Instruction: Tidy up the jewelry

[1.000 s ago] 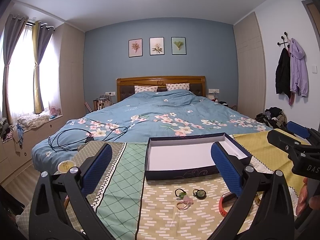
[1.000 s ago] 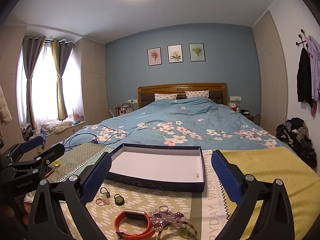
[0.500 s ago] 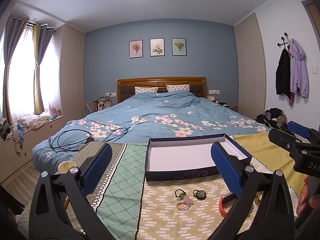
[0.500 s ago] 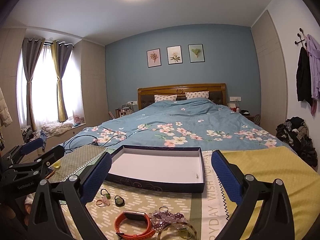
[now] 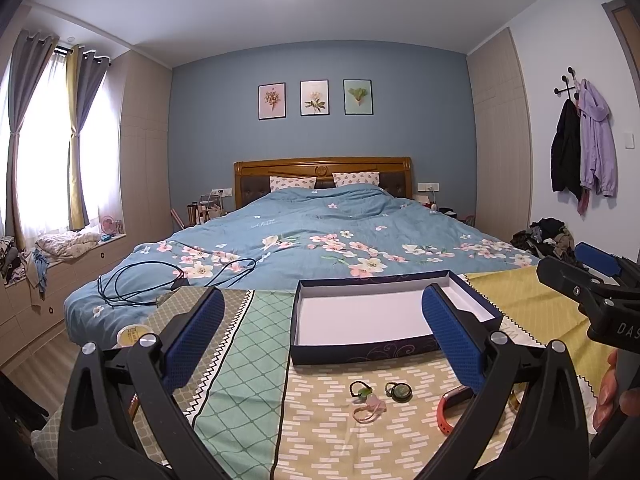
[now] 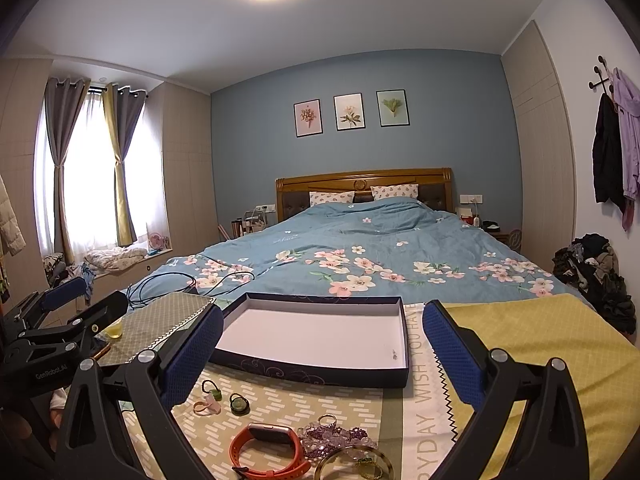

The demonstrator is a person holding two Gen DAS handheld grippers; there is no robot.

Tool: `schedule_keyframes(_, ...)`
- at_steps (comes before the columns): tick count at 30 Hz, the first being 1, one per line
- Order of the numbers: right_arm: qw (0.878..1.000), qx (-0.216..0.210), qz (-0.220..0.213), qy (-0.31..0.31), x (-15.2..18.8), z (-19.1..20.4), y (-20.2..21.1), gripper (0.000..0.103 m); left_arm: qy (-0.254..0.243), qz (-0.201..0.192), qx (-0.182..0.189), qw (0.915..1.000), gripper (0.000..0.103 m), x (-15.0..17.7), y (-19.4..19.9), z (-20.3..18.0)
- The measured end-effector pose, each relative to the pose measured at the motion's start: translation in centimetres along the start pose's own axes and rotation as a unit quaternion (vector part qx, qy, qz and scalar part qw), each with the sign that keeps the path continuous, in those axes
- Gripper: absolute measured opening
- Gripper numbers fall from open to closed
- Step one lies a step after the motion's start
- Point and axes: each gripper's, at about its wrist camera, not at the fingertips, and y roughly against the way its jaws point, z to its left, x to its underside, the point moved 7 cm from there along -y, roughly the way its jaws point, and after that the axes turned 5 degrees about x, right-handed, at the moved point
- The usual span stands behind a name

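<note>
Below the right tool [image 6: 322,354], orange watch [image 6: 268,454] and bangle [image 6: 354,464], tray [image 6: 316,340] ahead, both tools spread apart, holding nothing

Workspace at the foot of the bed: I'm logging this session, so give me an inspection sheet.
Surface: patterned cloth over the bed's foot.
Job's things: open box, nearly empty; orange watch, purple beads, gold bangle, small rings lie loose in front of it.
Clutter: small yellow jar at the cloth's left edge.
Grippers: left gripper and right gripper open, holding nothing.
Cables: black cable on the duvet.
Surroundings: bedroom; coats hung, clothes pile on the floor.
</note>
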Motion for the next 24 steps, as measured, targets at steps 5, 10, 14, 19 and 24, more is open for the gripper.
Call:
schedule_keyframes(5, 1.0, 0.0, 0.0, 0.0, -0.05, -0.07, -0.06, 0.096, -0.001, -0.002, 0.001, 1.0, 0.097, -0.04, 0.05, -0.03)
schedule_keyframes(10, 1.0, -0.001, 0.0, 0.0, -0.12, -0.08, -0.12, 0.096, -0.002, -0.003, 0.003, 1.0, 0.097, 0.04, -0.05, -0.02)
schedule_keyframes(14, 1.0, -0.001, 0.0, 0.001, -0.13, -0.05, -0.11, 0.096, -0.002, -0.004, 0.003, 1.0, 0.097, 0.0, -0.05, -0.02)
schedule_keyframes(19, 1.0, -0.001, -0.001, 0.002, -0.19, -0.07, -0.12, 0.096, -0.002, -0.004, 0.003, 1.0, 0.097, -0.04, -0.09, -0.03)
schedule_keyframes(24, 1.0, -0.001, -0.001, 0.002, -0.17, -0.05, -0.16, 0.096, -0.002, -0.004, 0.003, 1.0, 0.097, -0.01, -0.04, -0.05)
